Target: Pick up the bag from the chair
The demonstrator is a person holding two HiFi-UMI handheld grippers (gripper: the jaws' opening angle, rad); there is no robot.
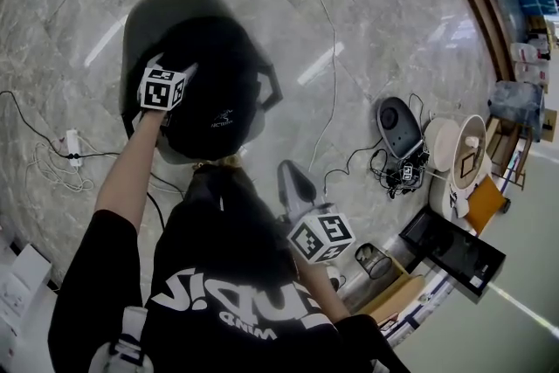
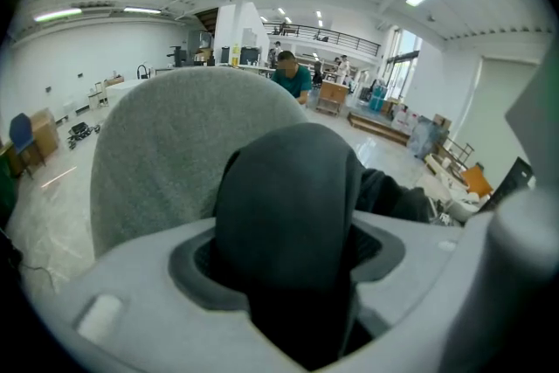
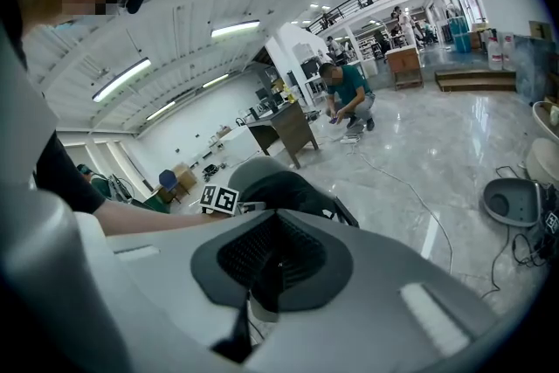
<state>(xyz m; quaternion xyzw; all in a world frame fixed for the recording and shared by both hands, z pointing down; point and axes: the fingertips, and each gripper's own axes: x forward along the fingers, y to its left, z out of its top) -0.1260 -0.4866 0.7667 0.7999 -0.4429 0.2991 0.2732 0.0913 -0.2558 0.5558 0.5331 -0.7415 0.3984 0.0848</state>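
You are standing over a grey marble floor (image 1: pixel 376 39). Your own black shirt (image 1: pixel 236 275) is covering the lower middle of the head view, so the front of the chair (image 1: pixel 144 22) and whatever is carrying it are staying out of sight. Only the chair's grey backrest is showing, curving round the far side of the bag (image 1: pixel 218 74).

The bag is lying on the chair as 1 black, rounded heap, filling most of the seat. Its shape is hard to read: no opening or handle is showing clearly. The black angled bar at its right edge could be a strap or an armrest, and you cannot tell which.

Your left claw (image 1: pixel 170 92) is resting on the bag's left side, at the end of your bare forearm. The marker cube is hiding its tips from above. In the left gripper view a thick fold of the bag's dark fabric is filling the gap from 1 jaw to the other. The jaws are standing part-way apart and gripping that fold, with the grey backrest rising just behind it.

Your right claw (image 1: pixel 320 238) is hanging well apart from the bag, near your body and over the floor. Its jaws are sitting together with nothing between them, and it is pointing across toward the chair.

A white power strip (image 1: pixel 72 146) is lying on the floor to the chair's left.
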